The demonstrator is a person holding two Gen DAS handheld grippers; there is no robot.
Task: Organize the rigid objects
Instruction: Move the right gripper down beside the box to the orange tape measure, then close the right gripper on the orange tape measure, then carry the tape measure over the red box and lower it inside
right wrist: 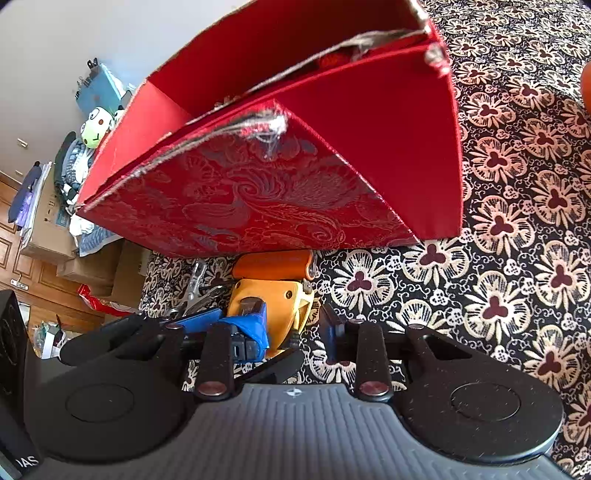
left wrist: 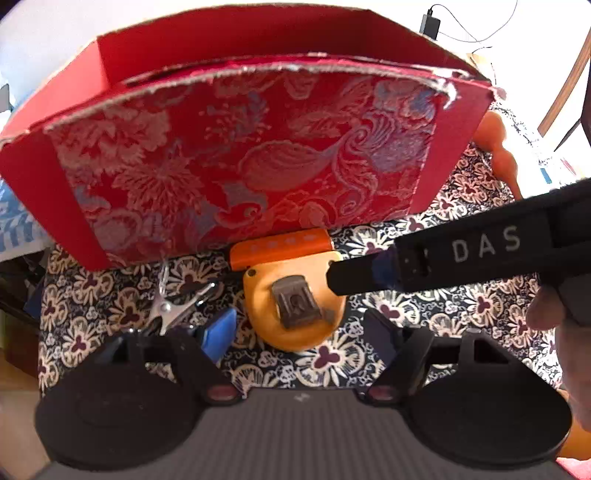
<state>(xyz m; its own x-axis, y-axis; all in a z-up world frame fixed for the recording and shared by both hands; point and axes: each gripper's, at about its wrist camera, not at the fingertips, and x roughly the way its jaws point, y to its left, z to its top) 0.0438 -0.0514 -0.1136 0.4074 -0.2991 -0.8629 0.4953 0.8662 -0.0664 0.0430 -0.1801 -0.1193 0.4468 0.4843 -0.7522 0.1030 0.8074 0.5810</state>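
Note:
An orange tape measure (left wrist: pixel 295 295) lies on the patterned cloth just in front of a red brocade box (left wrist: pixel 243 155). My left gripper (left wrist: pixel 299 332) is open, its blue-padded fingers either side of the tape measure's near end. My right gripper (right wrist: pixel 293 328) is open around the tape measure (right wrist: pixel 273 295) from the side; one of its black fingers (left wrist: pixel 369 275) reaches the tape measure in the left wrist view. A silver metal clip (left wrist: pixel 173 304) lies left of the tape measure. The box (right wrist: pixel 280 177) stands open at the top.
The floral dark cloth (right wrist: pixel 517 258) covers the table. An orange gourd-shaped object (left wrist: pixel 498 147) lies right of the box. Cardboard boxes and clutter (right wrist: pixel 55 221) sit beyond the table's left edge. A charger with cable (left wrist: pixel 430 24) lies behind the box.

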